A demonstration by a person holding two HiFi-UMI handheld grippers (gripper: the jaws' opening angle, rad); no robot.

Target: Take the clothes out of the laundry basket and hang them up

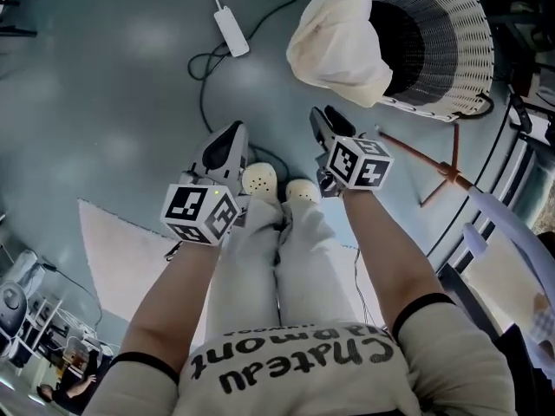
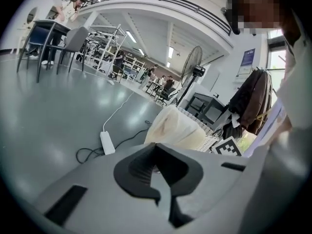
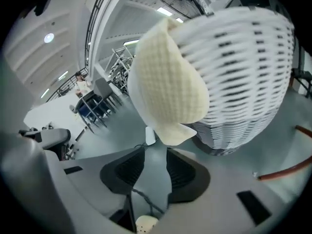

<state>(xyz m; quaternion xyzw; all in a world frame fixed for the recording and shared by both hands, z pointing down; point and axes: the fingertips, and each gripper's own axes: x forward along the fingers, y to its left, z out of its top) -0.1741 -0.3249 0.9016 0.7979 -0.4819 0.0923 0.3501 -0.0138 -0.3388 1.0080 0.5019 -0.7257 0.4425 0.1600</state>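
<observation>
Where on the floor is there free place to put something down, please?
The floor is bare left of the power strip and its cable, above the white mat. It is crowded on the right: the basket, orange rods and a rack stand close together.

Grey left gripper (image 1: 235, 130) and right gripper (image 1: 318, 114), marker-cubed — pale trousers (image 1: 286, 263), cream clogs (image 1: 259, 178), black-cuffed sleeves (image 1: 451, 336).

My left claw (image 1: 227, 146): jaws pressed together, nothing held. My right claw (image 1: 319, 126): jaws apart, gap between them empty. Both claws point forward and down. My left forearm (image 1: 160, 310) and right forearm (image 1: 390, 258) bare, stretched downward, one either side of my legs (image 1: 277, 258).
</observation>
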